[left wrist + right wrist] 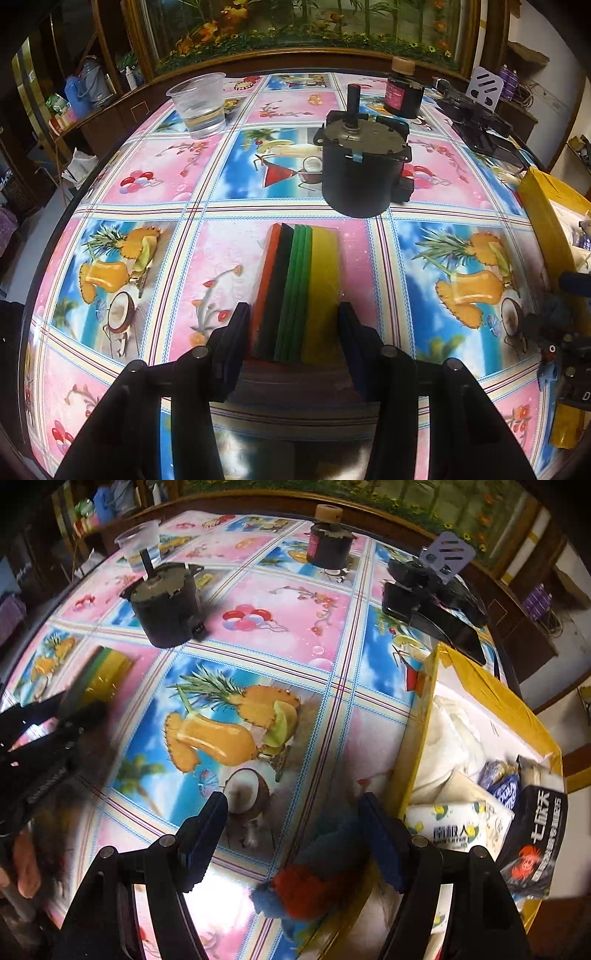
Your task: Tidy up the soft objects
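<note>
A stack of foam sheets (295, 291), orange, black, green and yellow, stands on edge between my left gripper's (295, 325) fingers, which are closed on its sides. In the right wrist view the stack (105, 666) shows at the left with the left gripper (55, 716) blurred over it. My right gripper (295, 812) is open above the table. A red and blue plush toy (314, 878) lies just below and between its fingers, not clamped, by the edge of the yellow box (417, 738).
A black motor (364, 168) stands just beyond the stack. A plastic cup (199, 107), a dark jar (402, 92) and a black device (476, 122) sit farther back. The yellow box (546, 221) at right holds tissue packs (458, 827) and white cloth.
</note>
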Available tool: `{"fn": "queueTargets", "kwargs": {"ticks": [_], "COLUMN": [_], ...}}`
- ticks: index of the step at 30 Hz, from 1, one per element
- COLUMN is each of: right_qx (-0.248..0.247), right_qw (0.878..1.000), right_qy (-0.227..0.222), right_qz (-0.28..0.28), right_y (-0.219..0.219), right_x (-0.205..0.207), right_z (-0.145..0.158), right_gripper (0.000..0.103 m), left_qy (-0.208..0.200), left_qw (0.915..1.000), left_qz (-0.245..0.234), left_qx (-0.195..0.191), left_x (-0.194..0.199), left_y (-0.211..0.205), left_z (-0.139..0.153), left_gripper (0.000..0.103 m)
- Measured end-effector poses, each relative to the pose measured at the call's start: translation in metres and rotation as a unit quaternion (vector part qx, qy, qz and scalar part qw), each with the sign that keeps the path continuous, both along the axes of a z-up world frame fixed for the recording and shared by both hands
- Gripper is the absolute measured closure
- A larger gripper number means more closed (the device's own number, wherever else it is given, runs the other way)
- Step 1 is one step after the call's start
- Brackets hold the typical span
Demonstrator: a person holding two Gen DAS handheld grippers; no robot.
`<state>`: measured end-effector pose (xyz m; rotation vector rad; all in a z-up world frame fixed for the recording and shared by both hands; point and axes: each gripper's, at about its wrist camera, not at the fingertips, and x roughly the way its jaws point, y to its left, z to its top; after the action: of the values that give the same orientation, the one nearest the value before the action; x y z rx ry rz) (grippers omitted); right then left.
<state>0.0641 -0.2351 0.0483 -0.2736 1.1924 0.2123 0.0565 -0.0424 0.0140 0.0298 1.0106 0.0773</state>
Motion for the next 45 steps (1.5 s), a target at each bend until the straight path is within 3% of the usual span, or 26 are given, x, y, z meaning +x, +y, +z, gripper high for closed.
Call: {"fn": "queueTargets", "kwargs": {"ticks": [2, 6, 8, 10, 14, 18, 22, 26, 28, 30, 31, 33, 35, 38, 40, 42, 45], "right_qx": [0.002, 0.064, 0.157, 0.200, 0.189, 0.152, 0.095, 0.026, 0.004, -0.015, -0.021, -0.010, 0.037, 0.111, 0.166, 0.213, 0.234], "right_qw": [1.000, 0.995, 0.981, 0.972, 0.980, 0.986, 0.990, 0.989, 0.986, 0.984, 0.983, 0.984, 0.988, 0.991, 0.984, 0.973, 0.965], "right_qy": [0.011, 0.072, 0.118, 0.118, 0.054, 0.061, 0.067, 0.082, 0.083, 0.096, 0.100, 0.088, 0.062, -0.011, -0.059, -0.076, -0.103], "right_qz": [0.001, 0.008, 0.007, 0.028, 0.027, 0.038, 0.084, 0.124, 0.143, 0.152, 0.154, 0.157, 0.140, 0.073, 0.009, -0.034, -0.066], "right_y": [0.001, 0.006, 0.004, 0.006, -0.005, -0.016, -0.010, 0.001, 0.007, 0.010, 0.010, 0.008, 0.004, -0.010, -0.021, -0.024, -0.008], "right_x": [-0.001, -0.017, -0.031, -0.046, -0.064, -0.077, -0.099, -0.106, -0.110, -0.112, -0.113, -0.113, -0.108, -0.092, -0.077, -0.067, -0.056], "right_z": [0.001, -0.005, -0.005, 0.005, 0.033, 0.030, 0.022, 0.006, 0.003, -0.005, -0.009, -0.008, 0.006, 0.033, 0.041, 0.037, 0.027], "right_gripper": [0.025, 0.025, 0.024, 0.024, 0.024, 0.024, 0.024, 0.031, 0.037, 0.061, 0.063, 0.064, 0.064, 0.064, 0.064, 0.064, 0.064], "left_qy": [0.000, -0.001, 0.000, 0.000, -0.003, -0.003, -0.004, -0.004, -0.005, -0.006, -0.007, -0.008, -0.008, -0.008, -0.009, -0.010, -0.011], "left_qw": [1.0000, 1.0000, 1.0000, 1.0000, 1.0000, 1.0000, 1.0000, 1.0000, 1.0000, 0.9999, 0.9999, 0.9999, 0.9999, 1.0000, 0.9999, 0.9999, 0.9998], "left_qz": [0.000, 0.000, 0.000, 0.001, 0.000, 0.001, 0.001, 0.001, 0.001, 0.000, -0.002, -0.002, 0.000, 0.002, 0.002, 0.003, 0.001], "left_qx": [0.001, 0.002, 0.001, 0.001, 0.006, 0.006, 0.007, 0.008, 0.009, 0.011, 0.012, 0.012, 0.007, -0.004, -0.006, -0.007, -0.017], "left_x": [0.000, -0.001, -0.001, -0.001, -0.002, -0.002, -0.002, -0.002, -0.002, -0.002, -0.002, -0.003, -0.003, -0.002, -0.002, -0.002, -0.002], "left_y": [0.000, 0.000, 0.000, 0.000, 0.000, 0.000, -0.001, -0.001, -0.001, -0.001, -0.002, -0.002, 0.000, 0.002, 0.001, 0.001, 0.001], "left_z": [0.000, 0.000, 0.000, 0.000, 0.000, 0.000, 0.000, 0.000, 0.000, 0.000, 0.000, 0.001, 0.002, 0.002, 0.002, 0.002, 0.003], "left_gripper": [0.056, 0.056, 0.056, 0.056, 0.056, 0.056, 0.056, 0.056, 0.056, 0.057, 0.059, 0.061, 0.063, 0.064, 0.065, 0.065, 0.066]}}
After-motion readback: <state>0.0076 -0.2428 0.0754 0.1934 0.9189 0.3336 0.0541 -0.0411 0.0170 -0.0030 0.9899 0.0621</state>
